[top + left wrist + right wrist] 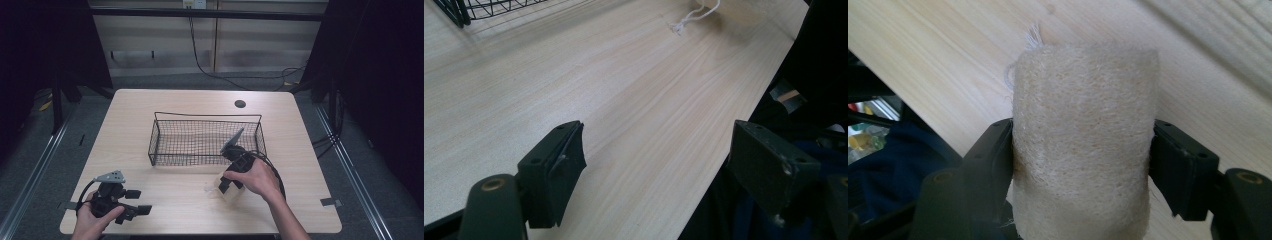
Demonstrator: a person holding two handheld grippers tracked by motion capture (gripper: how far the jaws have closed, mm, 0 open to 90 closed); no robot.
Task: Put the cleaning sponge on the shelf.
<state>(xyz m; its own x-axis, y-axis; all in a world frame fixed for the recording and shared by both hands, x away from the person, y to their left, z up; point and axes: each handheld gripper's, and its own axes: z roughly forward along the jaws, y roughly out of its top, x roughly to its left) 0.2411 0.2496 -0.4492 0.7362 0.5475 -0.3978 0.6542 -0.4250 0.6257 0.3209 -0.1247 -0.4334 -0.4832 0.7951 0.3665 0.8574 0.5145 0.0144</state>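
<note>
1 loofah (1083,145) in right gripper (1080,160)

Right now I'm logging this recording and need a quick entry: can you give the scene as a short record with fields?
surface: wooden table
container: black wire basket at the table's middle, nothing visible inside
object: beige fibrous loofah sponge, with a white string loop
right gripper: in front of the basket, jaws closed on both sides of the sponge
left gripper: near the table's front left corner, jaws wide apart, holding nothing
sponge location: outside the basket, near its front right corner
</note>
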